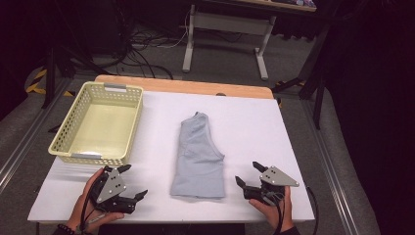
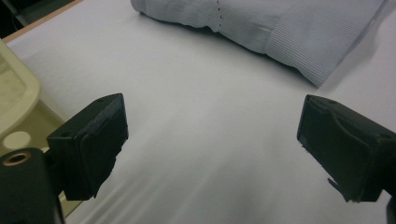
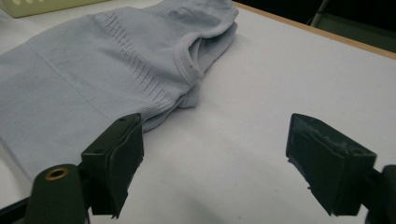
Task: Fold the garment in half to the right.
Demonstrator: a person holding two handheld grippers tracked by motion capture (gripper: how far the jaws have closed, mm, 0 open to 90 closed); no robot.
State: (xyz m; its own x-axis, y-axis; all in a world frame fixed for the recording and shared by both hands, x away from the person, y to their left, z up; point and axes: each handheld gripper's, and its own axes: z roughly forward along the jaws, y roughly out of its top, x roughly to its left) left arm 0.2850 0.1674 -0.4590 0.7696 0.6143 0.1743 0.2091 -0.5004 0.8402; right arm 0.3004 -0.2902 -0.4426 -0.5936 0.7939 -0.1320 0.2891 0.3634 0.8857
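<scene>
Basket (image 1: 98,125) whole from high view

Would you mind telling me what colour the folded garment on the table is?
The garment is pale blue with a fine ribbed knit, clearest in the right gripper view.

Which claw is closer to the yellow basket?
Left. The left claw sits just below the basket. The right claw is far off, past the folded blue top.

Both hands low at the near edge: left black two-jaw gripper (image 1: 134,181) gapes wide, right black two-jaw gripper (image 1: 249,174) likewise, both empty.
</scene>
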